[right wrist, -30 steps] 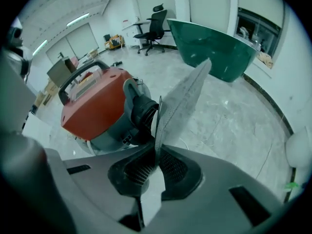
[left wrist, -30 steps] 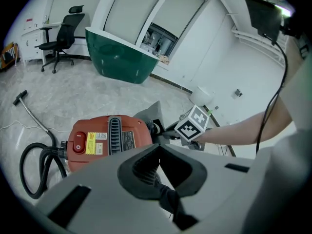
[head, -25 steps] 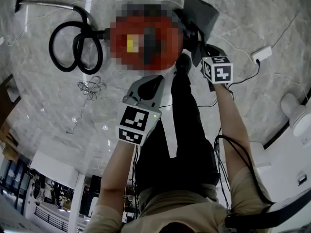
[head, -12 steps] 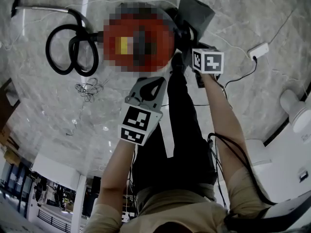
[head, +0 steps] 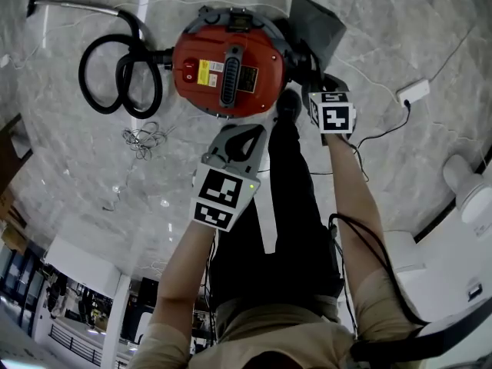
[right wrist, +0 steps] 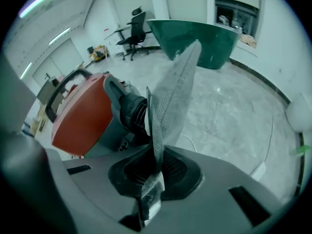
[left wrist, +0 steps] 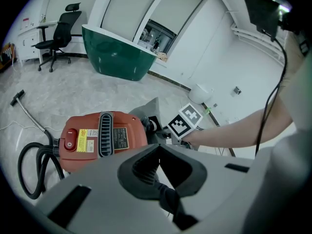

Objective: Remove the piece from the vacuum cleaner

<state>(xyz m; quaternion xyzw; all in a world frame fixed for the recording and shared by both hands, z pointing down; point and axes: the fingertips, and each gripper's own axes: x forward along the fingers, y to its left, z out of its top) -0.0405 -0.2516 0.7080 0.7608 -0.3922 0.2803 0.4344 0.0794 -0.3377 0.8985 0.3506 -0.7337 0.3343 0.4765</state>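
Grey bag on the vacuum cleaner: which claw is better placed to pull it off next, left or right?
Right. The right claw has just been closing and pinches the grey bag, which hangs at the red vacuum cleaner. The left claw is shut on nothing and hovers short of the bag.

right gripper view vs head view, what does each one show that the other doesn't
Only the right gripper view: the right gripper jaws pinching the edge of the grey fabric dust bag, having just closed further on it, and a green curved counter. Only the head view: the coiled black hose, the thin silver wand and the left gripper. Both: the round red vacuum cleaner and the bag.
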